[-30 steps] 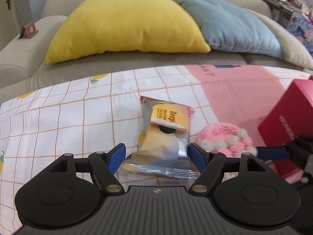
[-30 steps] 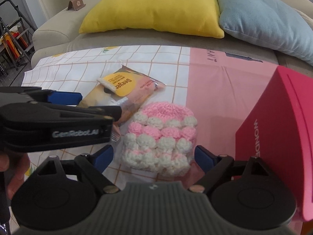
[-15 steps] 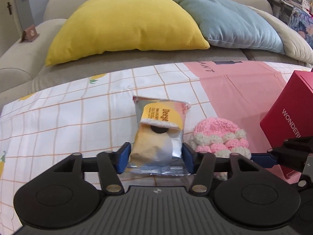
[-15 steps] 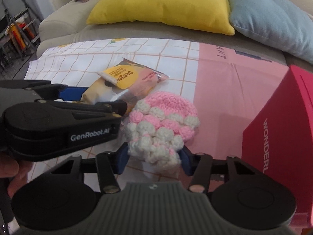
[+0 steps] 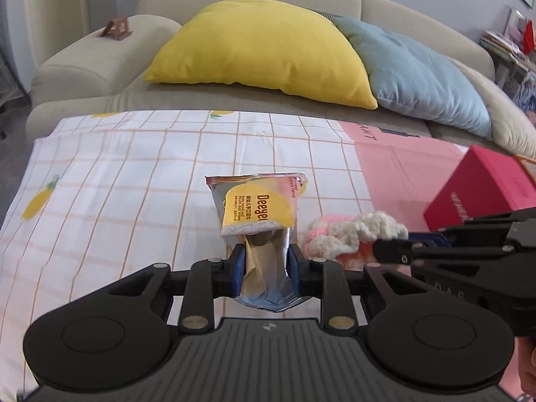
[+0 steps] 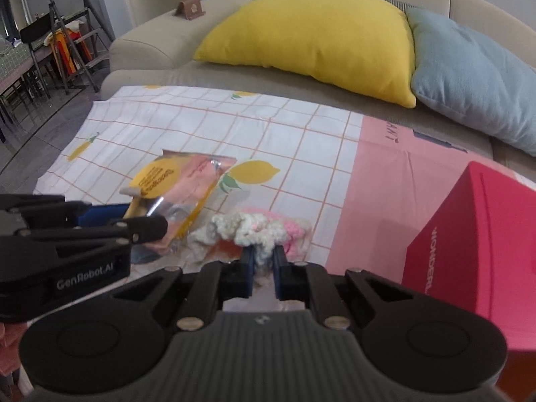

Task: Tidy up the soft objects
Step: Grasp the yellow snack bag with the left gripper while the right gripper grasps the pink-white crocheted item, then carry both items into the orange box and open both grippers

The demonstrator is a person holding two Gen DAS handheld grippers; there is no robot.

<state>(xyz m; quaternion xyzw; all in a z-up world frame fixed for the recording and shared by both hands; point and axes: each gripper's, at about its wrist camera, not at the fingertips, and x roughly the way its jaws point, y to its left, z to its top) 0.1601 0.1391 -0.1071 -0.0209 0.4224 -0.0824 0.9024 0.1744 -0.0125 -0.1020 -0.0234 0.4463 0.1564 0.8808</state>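
Note:
My left gripper is shut on the near end of a silver and yellow snack packet and holds it lifted above the checked cloth. The packet also shows in the right wrist view, beside the left gripper's body. My right gripper is shut on a pink and white crocheted hat, bunched between its blue pads and raised off the cloth. The hat also shows in the left wrist view, to the right of the packet.
A red box stands at the right on the pink part of the cloth. A yellow pillow and a blue pillow lie on the beige sofa behind. A ladder stands far left.
Both grippers have closed, the left on the packet and the right on the hat. Both objects have been lifted off the cloth.

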